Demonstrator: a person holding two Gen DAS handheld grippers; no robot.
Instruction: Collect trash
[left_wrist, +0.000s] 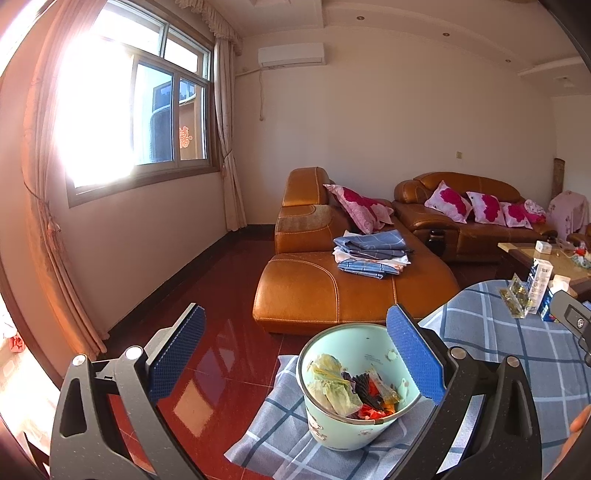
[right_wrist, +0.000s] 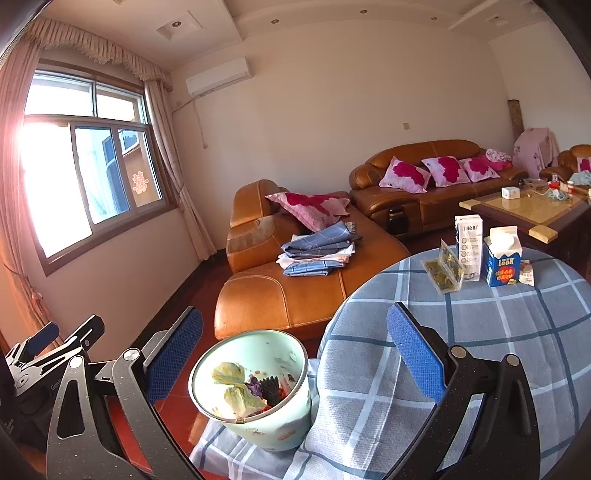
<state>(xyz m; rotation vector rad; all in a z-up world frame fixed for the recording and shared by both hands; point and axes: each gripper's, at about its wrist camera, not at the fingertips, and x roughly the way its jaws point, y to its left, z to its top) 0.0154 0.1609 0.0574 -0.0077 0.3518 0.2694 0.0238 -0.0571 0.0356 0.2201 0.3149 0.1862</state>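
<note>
Both grippers hang above the scene with fingers spread wide and nothing between them. The left gripper (left_wrist: 295, 354) frames the bin (left_wrist: 354, 391), which stands just beside the desk (right_wrist: 480, 350) on the cloth's hanging edge and already holds crumpled wrappers. The right gripper (right_wrist: 295, 354) sits over the near rim of the desk. At the far side of the checked cloth stand a white carton (right_wrist: 468, 247), a blue carton (right_wrist: 502, 258), a green packet (right_wrist: 445, 271) and a small wrapper (right_wrist: 526, 273), close together
</note>
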